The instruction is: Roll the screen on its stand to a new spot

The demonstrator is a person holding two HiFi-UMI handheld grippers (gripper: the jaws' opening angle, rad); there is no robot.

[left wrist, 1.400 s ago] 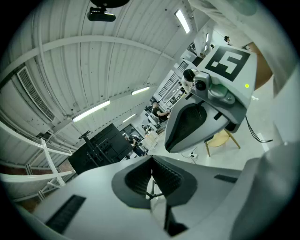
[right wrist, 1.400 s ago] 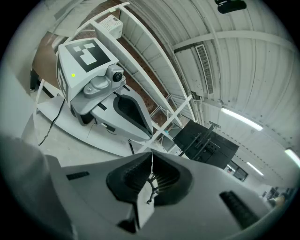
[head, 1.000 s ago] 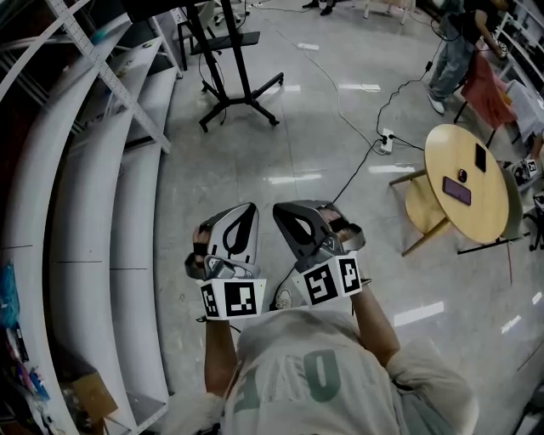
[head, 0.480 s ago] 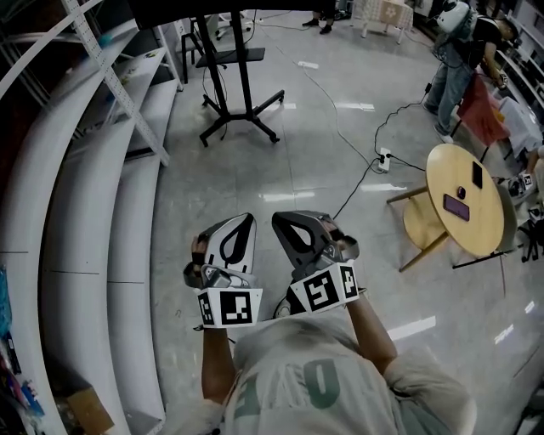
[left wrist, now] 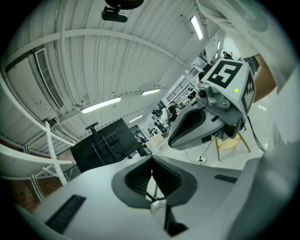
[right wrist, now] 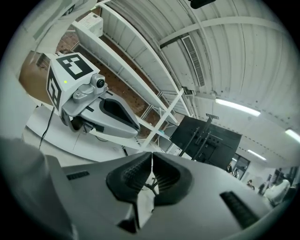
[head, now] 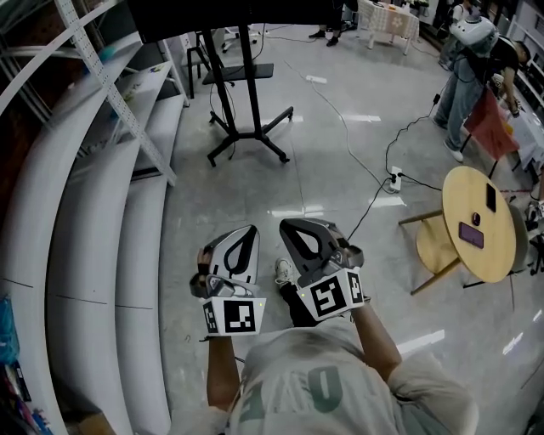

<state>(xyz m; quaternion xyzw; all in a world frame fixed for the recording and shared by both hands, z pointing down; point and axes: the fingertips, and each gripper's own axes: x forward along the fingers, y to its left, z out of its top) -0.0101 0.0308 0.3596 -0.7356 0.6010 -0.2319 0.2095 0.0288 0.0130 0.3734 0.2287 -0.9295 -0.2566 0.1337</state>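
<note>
The black flat screen [head: 229, 15] on its black wheeled stand [head: 249, 127] stands well ahead on the glossy grey floor [head: 323, 183], beside the white shelving [head: 102, 212], its long edge crosswise. The left hand-held gripper [head: 243, 240] and right hand-held gripper [head: 301, 236], both pressed together and empty, point towards it, and neither is clearly nearer.

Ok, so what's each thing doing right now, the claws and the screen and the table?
Left claw: shut, empty.
Right claw: shut, empty.
Screen: upright on its stand, out ahead, neither claw touching it.
Round table: upright, with a phone lying flat on top.
Power strip: lying on the floor.
</note>
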